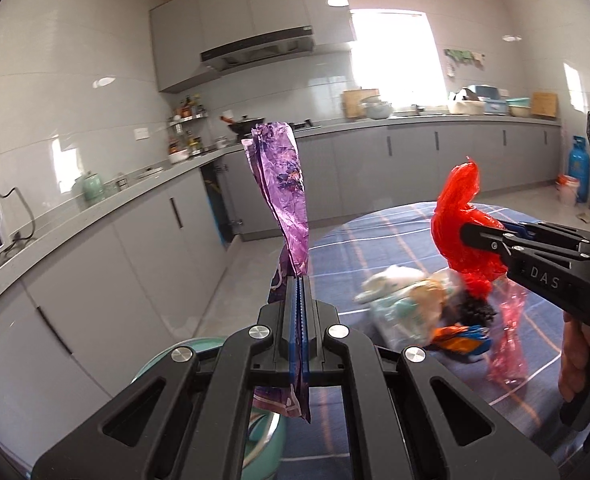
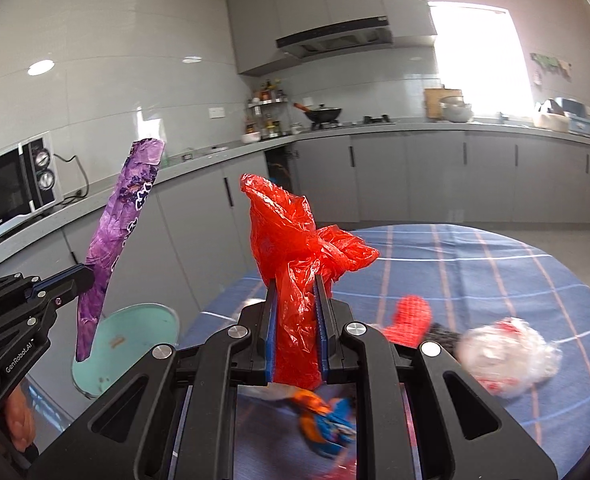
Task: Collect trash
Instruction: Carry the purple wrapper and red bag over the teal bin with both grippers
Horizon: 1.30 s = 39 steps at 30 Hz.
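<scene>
Above the near-left edge of the table (image 1: 395, 224), left wrist view: left gripper (image 1: 300, 280) clamped tight on a purple wrapper (image 1: 283, 184), pads together with the film pinched flat between them. Wrapper stands up tall from the jaws, crumpled, its tail hanging below the fingers. Right gripper (image 1: 465, 236) comes in from the right edge, held by a hand (image 1: 575, 360), jaws closed on a red plastic bag (image 1: 457, 216) that bunches up above and below the fingertips. Blue plaid tablecloth covers the table. Loose trash pile (image 1: 411, 300) sits on the cloth under the red bag, blurred: white and pale crumpled bits, a dark clump, an orange-blue wrapper (image 1: 461, 338), a pink clear film (image 1: 509, 344) hanging toward the near edge. Teal bin (image 1: 163, 364) on the floor just beside the table's left edge, partly hidden by the gripper body.

Right wrist view: right gripper (image 2: 297, 284) gripping the red plastic bag (image 2: 295, 240), a thick wad between the pads so the jaws stand slightly apart; knotted bulge sticks out right above the fingertips. Left gripper (image 2: 85, 278) at the left, pinching the purple wrapper (image 2: 123, 232) partway up; wrapper tilts up to the right, lower end dangling over the teal bin (image 2: 131, 344). On the table (image 2: 495, 264): clear-white crumpled wad (image 2: 511, 354) toward the right edge, a red mesh piece (image 2: 409, 320) beside a dark clump, orange-blue wrapper (image 2: 327, 420) blurred under the gripper at the near edge.
</scene>
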{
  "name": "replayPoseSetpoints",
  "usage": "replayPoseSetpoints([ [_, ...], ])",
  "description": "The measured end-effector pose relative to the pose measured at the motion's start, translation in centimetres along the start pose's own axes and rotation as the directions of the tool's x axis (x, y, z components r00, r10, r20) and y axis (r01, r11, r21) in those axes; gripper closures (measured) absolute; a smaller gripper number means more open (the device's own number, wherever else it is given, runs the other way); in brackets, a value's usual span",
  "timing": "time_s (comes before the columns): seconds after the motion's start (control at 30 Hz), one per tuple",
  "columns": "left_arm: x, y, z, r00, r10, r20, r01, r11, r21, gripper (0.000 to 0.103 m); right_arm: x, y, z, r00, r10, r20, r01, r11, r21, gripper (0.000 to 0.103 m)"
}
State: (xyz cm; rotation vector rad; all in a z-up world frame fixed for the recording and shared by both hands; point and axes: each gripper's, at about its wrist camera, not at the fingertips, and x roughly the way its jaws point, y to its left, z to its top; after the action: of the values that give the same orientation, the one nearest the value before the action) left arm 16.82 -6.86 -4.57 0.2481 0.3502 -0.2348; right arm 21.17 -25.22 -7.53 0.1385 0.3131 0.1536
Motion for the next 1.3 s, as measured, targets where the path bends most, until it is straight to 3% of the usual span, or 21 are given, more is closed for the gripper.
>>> replayPoseSetpoints([
  [0.3, -0.7, 5.0, -0.7, 0.994, 0.105, -0.013, -0.105, 0.993, -0.058, 0.101, 2.3, 4.2, 0.3, 0.997, 0.077, -0.015, -0.078, 0.996, -0.045, 0.087],
  [0.77, -1.0, 10.3, -1.7, 0.976, 0.212, -0.057, -0.217, 0.971, -0.098, 0.101, 5.6, 8.9, 0.1, 0.986, 0.163, -0.043, -0.166, 0.982, -0.094, 0.087],
  [1.3, -1.1, 13.5, -3.2, 0.954, 0.282, -0.1, -0.292, 0.95, -0.11, 0.101, 8.1, 12.6, 0.0, 0.973, 0.22, -0.071, -0.229, 0.962, -0.146, 0.087],
])
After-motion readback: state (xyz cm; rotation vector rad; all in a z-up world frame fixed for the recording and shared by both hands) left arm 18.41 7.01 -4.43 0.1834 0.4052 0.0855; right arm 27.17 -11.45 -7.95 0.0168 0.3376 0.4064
